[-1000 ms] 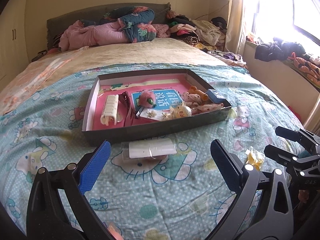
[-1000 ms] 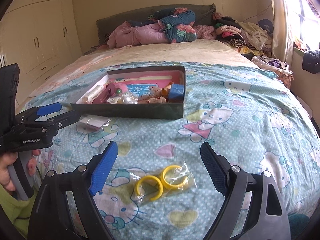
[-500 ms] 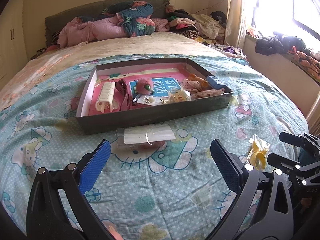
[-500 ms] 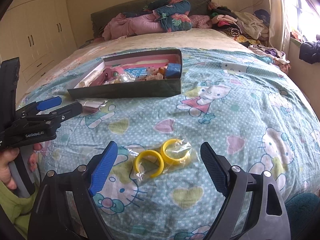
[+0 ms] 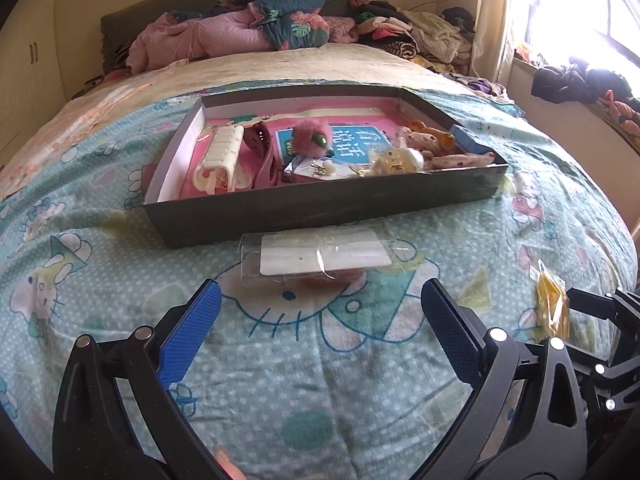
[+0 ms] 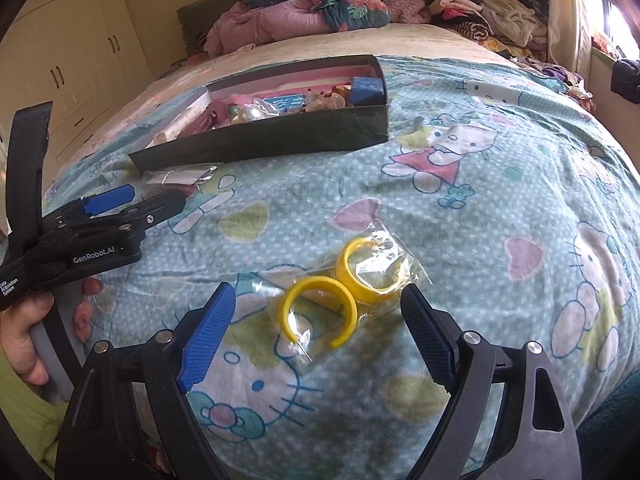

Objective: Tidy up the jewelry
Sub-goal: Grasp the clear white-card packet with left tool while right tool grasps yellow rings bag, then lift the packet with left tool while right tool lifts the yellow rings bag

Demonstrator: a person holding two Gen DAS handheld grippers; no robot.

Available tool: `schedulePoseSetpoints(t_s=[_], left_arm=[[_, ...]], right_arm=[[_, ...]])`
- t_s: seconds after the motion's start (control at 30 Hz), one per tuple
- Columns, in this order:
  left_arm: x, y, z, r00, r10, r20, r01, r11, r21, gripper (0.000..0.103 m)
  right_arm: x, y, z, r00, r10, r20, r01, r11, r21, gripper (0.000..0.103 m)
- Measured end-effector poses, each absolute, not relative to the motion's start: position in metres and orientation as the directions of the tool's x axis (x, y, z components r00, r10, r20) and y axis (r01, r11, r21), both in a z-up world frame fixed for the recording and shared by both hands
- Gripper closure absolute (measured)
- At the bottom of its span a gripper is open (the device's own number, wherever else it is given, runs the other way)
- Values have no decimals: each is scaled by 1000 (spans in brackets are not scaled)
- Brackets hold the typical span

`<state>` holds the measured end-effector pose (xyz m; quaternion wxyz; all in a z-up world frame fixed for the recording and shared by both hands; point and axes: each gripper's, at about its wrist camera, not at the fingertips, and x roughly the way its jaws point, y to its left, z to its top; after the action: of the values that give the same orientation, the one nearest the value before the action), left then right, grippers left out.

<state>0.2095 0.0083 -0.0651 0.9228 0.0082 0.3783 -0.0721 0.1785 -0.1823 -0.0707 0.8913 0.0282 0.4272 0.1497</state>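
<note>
Left gripper (image 5: 320,322): spread wide, holding nothing, facing clear flat packet with white card (image 5: 320,256).
Right gripper (image 6: 316,330): spread wide, empty, flanking clear bag of yellow open rings (image 6: 340,284).

Pink quilt (image 5: 200,38) and clothes pile (image 5: 416,36) at bedhead
</note>
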Motion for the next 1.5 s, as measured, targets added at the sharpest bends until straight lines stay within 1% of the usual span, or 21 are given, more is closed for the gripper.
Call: schedulePoseSetpoints(t_s=[0.03,0.17,0.23,0.3,0.53,0.6,0.7,0.73,0.77,0.83,0.9,0.93,0.97,1.0,1.03,1.07,1.1,1.13,1.5], left_arm=[[212,9,-65,705,-126,-698,136,990,-42,12],[221,14,-67,703,-121,-701,112,992,-59,12],[226,15,-69,697,-127,-705,106,992,-73,12],[229,14,-70,694,-133,-707,105,991,-84,12],[239,4,-73,687,-142,-713,117,990,-84,12],[240,2,-74,687,-143,-713,122,989,-81,13],[241,-2,-73,686,-143,-714,132,989,-71,20],[241,-3,-73,686,-142,-714,135,989,-67,25],[240,-4,-72,688,-139,-713,136,989,-61,39],[240,-4,-72,686,-138,-715,136,989,-60,40],[240,-3,-72,686,-141,-714,143,988,-58,42],[239,-3,-72,686,-152,-712,151,986,-65,52],[238,-3,-71,684,-167,-710,162,984,-76,57],[236,-4,-70,686,-165,-709,165,984,-69,58],[235,-5,-70,685,-171,-708,174,982,-69,71],[234,-6,-70,680,-190,-708,191,978,-80,92],[233,-8,-71,679,-179,-712,192,979,-64,101],[232,-9,-72,677,-182,-713,199,978,-61,103],[228,-1,-70,675,-225,-703,205,972,-114,103]], right_arm=[[181,-181,-71,592,291,-752,-243,954,177,22],[188,-173,-75,595,266,-758,-251,958,139,36],[191,-169,-76,598,259,-758,-259,958,123,38],[193,-165,-76,603,252,-757,-272,957,102,45],[190,-164,-72,619,266,-739,-301,950,90,56],[189,-165,-70,626,268,-732,-305,948,87,62],[188,-170,-69,629,272,-728,-305,948,91,66],[188,-171,-68,630,274,-727,-305,948,93,66],[188,-171,-68,631,274,-726,-304,948,93,67],[188,-172,-67,634,272,-724,-299,950,95,67],[187,-174,-66,639,268,-721,-294,951,93,67],[187,-175,-65,642,266,-719,-290,952,94,67],[188,-177,-64,644,266,-718,-286,953,97,68],[188,-178,-63,646,266,-716,-283,954,100,68],[188,-179,-62,648,266,-714,-280,955,101,68],[188,-180,-62,651,264,-712,-277,956,101,68],[189,-182,-60,655,263,-709,-273,957,103,68],[189,-183,-59,658,263,-705,-271,957,104,68],[191,-189,-56,669,254,-698,-253,962,107,68]])
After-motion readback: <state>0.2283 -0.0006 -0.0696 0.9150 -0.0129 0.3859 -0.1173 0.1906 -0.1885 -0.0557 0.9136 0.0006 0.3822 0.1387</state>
